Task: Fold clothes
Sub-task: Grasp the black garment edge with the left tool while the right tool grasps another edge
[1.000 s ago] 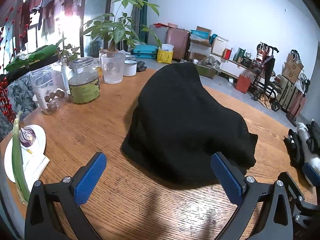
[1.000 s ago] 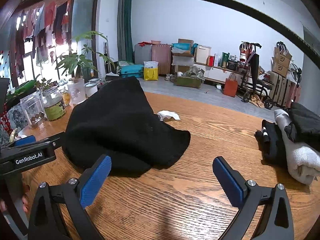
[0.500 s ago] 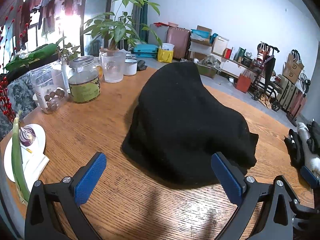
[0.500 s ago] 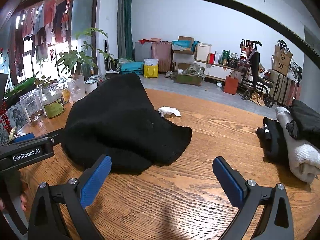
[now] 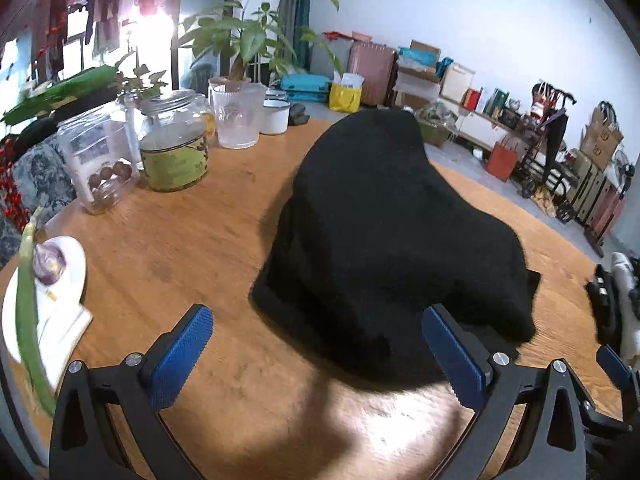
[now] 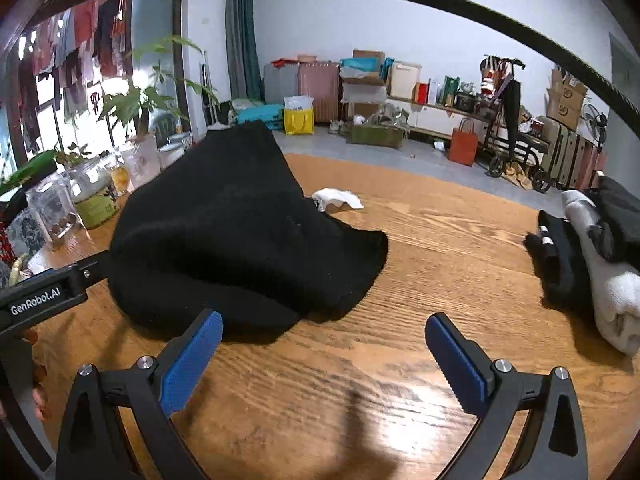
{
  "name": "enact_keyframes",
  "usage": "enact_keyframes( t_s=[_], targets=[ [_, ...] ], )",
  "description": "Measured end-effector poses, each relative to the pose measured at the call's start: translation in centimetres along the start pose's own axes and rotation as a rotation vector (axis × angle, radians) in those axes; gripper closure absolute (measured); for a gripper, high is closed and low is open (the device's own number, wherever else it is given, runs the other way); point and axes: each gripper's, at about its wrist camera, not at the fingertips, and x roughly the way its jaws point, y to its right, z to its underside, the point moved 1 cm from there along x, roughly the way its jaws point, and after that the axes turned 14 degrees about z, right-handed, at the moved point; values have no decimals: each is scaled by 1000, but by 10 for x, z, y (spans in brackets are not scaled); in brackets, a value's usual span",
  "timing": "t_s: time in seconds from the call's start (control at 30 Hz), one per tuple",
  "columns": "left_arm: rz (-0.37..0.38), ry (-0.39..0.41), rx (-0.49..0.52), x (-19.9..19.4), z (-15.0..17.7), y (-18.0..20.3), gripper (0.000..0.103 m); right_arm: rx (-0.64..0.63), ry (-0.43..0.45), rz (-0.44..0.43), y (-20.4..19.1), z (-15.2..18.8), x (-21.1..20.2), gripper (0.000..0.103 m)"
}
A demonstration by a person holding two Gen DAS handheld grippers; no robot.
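Observation:
A black knitted garment (image 5: 384, 224) lies bunched on the wooden table (image 5: 192, 240); it also shows in the right wrist view (image 6: 240, 232). My left gripper (image 5: 316, 344) is open and empty just short of the garment's near edge. My right gripper (image 6: 322, 354) is open and empty over bare wood, beside the garment's near right edge. The left gripper's body (image 6: 44, 300) shows at the left of the right wrist view.
Glass jars (image 5: 172, 144), a plastic pitcher (image 5: 236, 114) and a mug (image 5: 276, 116) stand at the table's far left. A white plate (image 5: 60, 280) with an onion and leek lies near left. Folded black and white clothes (image 6: 592, 248) are piled at right. A crumpled white tissue (image 6: 336, 198) lies behind the garment.
Both grippers have edged slightly forward toward the garment. The garment has not moved and both grippers stay open.

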Motion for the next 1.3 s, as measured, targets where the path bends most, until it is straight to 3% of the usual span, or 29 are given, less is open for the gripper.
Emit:
enact_keyframes(
  t_s=[0.17, 0.23, 0.3, 0.33, 0.37, 0.4, 0.43, 0.47, 0.53, 0.67, 0.73, 0.87, 1.0, 1.1, 1.17, 1.23, 1.3],
  targets=[
    [-36, -57, 83, 44, -19, 8, 0, -66, -46, -52, -22, -14, 38, 2],
    [-88, -135, 117, 69, -17, 9, 5, -76, -70, -82, -31, -16, 51, 12],
    [-62, -202, 125, 85, -12, 9, 26, -100, -103, -111, -41, -14, 63, 31],
    [-41, -190, 113, 83, -11, 8, 40, -114, -118, -136, -47, -12, 68, 48],
    [-20, -178, 100, 81, -11, 8, 59, -115, -121, -159, -49, -11, 71, 56],
    [2, -167, 87, 79, -10, 7, 67, -108, -114, -179, -49, -11, 72, 61],
    [33, -172, 56, 75, -11, 5, 86, -90, -103, -202, -46, -11, 71, 79],
    [64, -177, 25, 72, -11, 3, 90, -71, -99, -222, -42, -12, 69, 89],
    [105, -191, -36, 65, -10, 0, 91, -32, -99, -253, -30, -11, 65, 93],
    [180, -260, -39, 34, 17, 28, 91, -43, -74, -240, 3, 6, 39, 94],
    [214, -311, 35, 12, 45, 55, 91, -73, -68, -210, 25, 20, 21, 94],
    [328, -444, 147, -41, 113, 104, 91, -149, -111, -165, 91, 73, -35, 94],
    [393, -548, 161, -77, 154, 135, 89, -187, -180, -149, 144, 122, -75, 93],
    [312, -536, 226, -93, 167, 155, 84, -153, -202, -153, 167, 136, -89, 82],
    [265, -513, 239, -108, 163, 157, 77, -132, -139, -168, 178, 129, -110, 72],
    [276, -494, 209, -123, 152, 154, 71, -136, -82, -170, 183, 120, -125, 53],
    [316, -488, 153, -131, 137, 145, 65, -143, -42, -180, 187, 110, -130, 53]
  ],
)
